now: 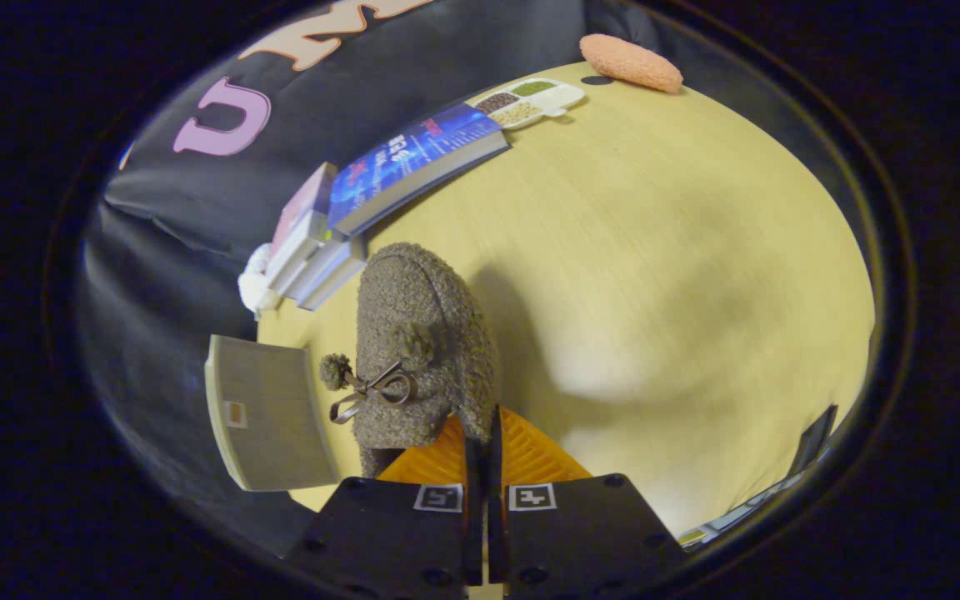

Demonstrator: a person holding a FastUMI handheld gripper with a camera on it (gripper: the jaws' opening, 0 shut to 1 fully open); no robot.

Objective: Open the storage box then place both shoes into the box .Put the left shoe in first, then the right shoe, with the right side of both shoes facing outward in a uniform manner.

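Gripping fuzzy shoe [422,350] edge, jaws closed — toe pointing ahead, away from gripper [484,442]

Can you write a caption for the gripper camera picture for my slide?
Gripper shut on the fuzzy brown shoe's edge, held above the wooden table, the grey storage box beside it.

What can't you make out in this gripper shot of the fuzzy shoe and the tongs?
- Grip: the tongs are nearly closed at the grey fuzzy shoe's rim; the fingers hide whether both press it.
- Shoe's rear and sole: hidden behind the fingers.
- Grey storage box: partly hidden by the shoe; open or shut unclear.
- Divided tray's contents: too small.
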